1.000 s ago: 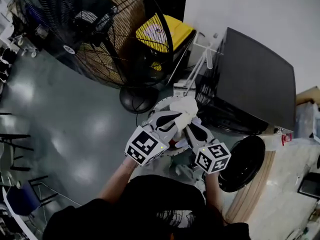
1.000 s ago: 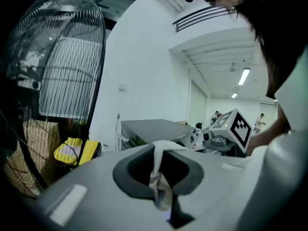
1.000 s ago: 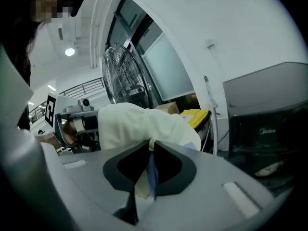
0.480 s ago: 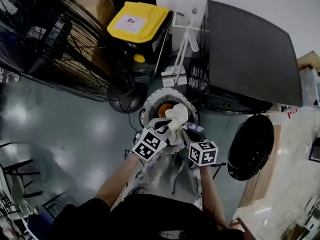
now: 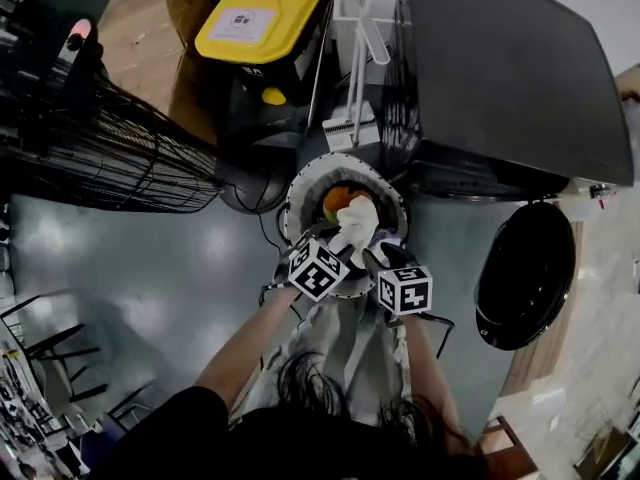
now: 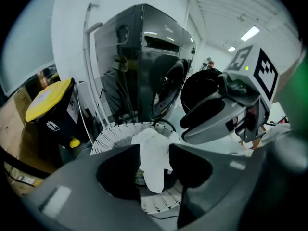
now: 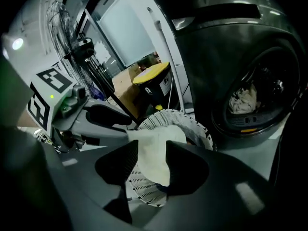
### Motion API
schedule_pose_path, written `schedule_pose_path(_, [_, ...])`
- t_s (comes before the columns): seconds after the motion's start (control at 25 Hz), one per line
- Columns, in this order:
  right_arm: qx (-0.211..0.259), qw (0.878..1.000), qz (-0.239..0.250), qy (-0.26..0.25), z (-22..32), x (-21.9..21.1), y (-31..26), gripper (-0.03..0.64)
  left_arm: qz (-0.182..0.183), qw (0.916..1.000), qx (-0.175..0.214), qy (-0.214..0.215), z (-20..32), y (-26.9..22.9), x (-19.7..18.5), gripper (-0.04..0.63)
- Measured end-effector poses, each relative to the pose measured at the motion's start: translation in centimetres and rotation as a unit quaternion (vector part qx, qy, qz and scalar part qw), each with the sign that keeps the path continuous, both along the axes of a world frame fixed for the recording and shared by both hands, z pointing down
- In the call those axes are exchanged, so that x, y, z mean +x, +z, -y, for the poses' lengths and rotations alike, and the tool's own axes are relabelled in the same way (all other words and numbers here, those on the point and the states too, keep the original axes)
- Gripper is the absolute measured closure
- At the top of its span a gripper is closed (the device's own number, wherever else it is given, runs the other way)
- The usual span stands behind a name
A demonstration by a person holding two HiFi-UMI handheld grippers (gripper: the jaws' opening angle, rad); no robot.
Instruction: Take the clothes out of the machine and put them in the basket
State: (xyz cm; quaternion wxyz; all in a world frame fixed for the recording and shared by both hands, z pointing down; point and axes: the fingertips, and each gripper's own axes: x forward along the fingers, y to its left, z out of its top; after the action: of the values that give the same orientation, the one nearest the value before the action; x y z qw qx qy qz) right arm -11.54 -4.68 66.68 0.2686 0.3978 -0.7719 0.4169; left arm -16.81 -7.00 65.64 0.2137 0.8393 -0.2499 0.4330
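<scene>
A white cloth [image 5: 357, 223] hangs over the round white basket [image 5: 300, 183], held from both sides. My left gripper [image 5: 337, 244] is shut on it, and the cloth [image 6: 153, 160] droops between its jaws above the basket [image 6: 113, 134]. Shut on the same cloth [image 7: 155, 158] is my right gripper [image 5: 371, 253], over the basket's rim [image 7: 180, 121]. An orange garment [image 5: 336, 199] lies inside the basket. The dark washing machine [image 5: 500, 78] stands behind, its door [image 5: 525, 273] swung open. More pale clothes [image 7: 244, 100] sit in its drum.
A black bin with a yellow lid [image 5: 262, 18] and a cardboard box [image 5: 145, 23] stand left of the machine. A large black floor fan [image 5: 95, 143] fills the left side. A white folding rack [image 5: 350, 68] leans between bin and machine. Grey floor surrounds the basket.
Both grippers have kept their hold on the white cloth, which now hangs right over the basket's opening. The head view has swung from the fan toward the machine.
</scene>
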Motion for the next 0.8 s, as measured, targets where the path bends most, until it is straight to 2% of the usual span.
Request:
schedule_pose_path(0.12, [-0.010,1.000,0.016,0.021,-0.3,0.1,0.8,0.397,0.000,0.9999,-0.002,0.012,-0.7,0.5,0.0,0.394])
schedule_pose_path(0.28, [-0.011,0.998,0.032,0.051,-0.6,0.5,1.2,0.396,-0.019,0.9998,-0.010,-0.005,-1.0,0.3,-0.4,0.394])
schedule_pose_path(0.44, [-0.002,0.996,0.048,0.080,-0.6,1.5,0.6,0.397,-0.036,0.9993,0.004,-0.002,-0.7,-0.6,0.0,0.394])
schedule_pose_path(0.8, [0.040,0.986,0.045,0.152,0.6,5.9,-1.4,0.417,-0.075,0.9957,0.025,0.048,0.1,-3.4,3.5,0.397])
